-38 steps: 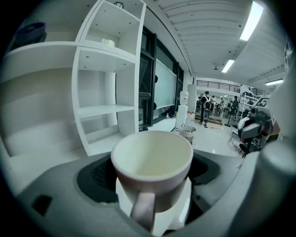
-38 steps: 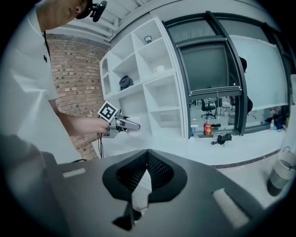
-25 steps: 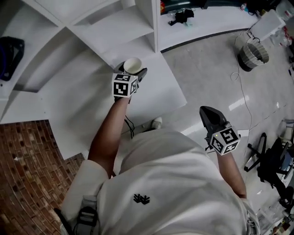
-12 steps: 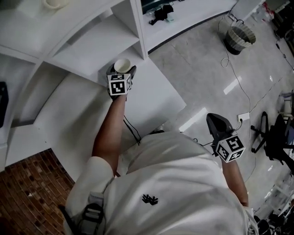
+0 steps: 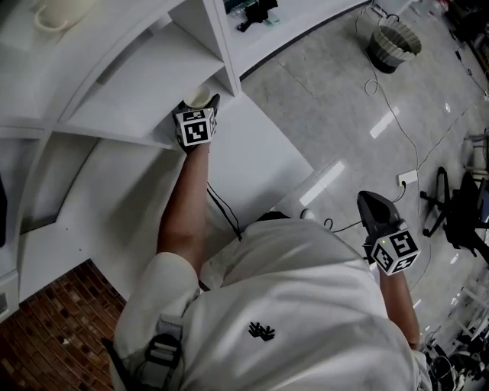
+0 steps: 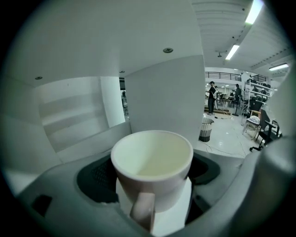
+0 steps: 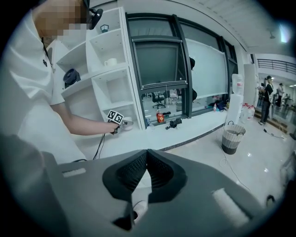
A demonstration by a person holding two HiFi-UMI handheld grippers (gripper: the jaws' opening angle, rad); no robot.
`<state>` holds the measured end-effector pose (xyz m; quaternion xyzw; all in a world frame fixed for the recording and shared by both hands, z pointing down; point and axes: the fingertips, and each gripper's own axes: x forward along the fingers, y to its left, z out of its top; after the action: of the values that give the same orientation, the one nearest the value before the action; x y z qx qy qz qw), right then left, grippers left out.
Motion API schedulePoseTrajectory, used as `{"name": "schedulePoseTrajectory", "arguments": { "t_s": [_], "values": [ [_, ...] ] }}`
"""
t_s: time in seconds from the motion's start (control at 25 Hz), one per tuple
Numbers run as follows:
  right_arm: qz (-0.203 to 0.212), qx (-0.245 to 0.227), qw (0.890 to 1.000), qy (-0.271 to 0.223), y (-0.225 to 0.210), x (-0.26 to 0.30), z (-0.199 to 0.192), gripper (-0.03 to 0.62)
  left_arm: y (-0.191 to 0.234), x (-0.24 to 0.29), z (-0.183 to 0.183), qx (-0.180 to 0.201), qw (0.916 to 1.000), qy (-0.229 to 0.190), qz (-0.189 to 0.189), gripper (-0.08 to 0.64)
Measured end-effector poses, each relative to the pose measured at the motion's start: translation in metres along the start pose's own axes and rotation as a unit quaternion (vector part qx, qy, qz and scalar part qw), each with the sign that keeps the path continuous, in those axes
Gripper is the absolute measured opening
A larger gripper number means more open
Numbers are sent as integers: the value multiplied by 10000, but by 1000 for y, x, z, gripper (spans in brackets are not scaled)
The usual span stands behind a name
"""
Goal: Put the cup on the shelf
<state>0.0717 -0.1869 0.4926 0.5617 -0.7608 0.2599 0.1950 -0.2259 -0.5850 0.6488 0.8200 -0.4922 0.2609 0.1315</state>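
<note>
A white cup (image 5: pixel 197 96) with its handle toward the hand is held upright in my left gripper (image 5: pixel 200 104), which is shut on it. It hangs at the front edge of a low compartment of the white shelf unit (image 5: pixel 130 84). In the left gripper view the cup (image 6: pixel 152 159) fills the middle, dark pads (image 6: pixel 95 178) pressing both its sides, the shelf's white wall (image 6: pixel 162 97) just behind. My right gripper (image 5: pixel 372 205) hangs over the floor at the right, shut and empty; its jaws meet in the right gripper view (image 7: pixel 147 163).
Another pale cup (image 5: pixel 57 14) stands on a higher shelf. A white ledge (image 5: pixel 306 30) with small items runs along the window. A ribbed waste basket (image 5: pixel 395 42) and a cable (image 5: pixel 374 84) are on the tiled floor; dark stands (image 5: pixel 458 214) at the far right.
My left gripper has carried the cup up the picture, from over the white base panel to the edge of the shelf compartment. The right gripper has drifted slightly right and turned.
</note>
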Motion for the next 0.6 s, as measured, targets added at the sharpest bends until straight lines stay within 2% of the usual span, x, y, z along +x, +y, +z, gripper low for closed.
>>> {"name": "schedulePoseTrajectory", "arguments": {
  "t_s": [0.28, 0.6],
  "values": [
    [-129, 127, 9998, 105, -6, 3, -1, 11, 24, 23, -2, -66, 9997, -7, 215, 430],
    [-227, 176, 9995, 97, -14, 0, -3, 12, 29, 28, -1, -226, 9988, -279, 335, 433]
  ]
}}
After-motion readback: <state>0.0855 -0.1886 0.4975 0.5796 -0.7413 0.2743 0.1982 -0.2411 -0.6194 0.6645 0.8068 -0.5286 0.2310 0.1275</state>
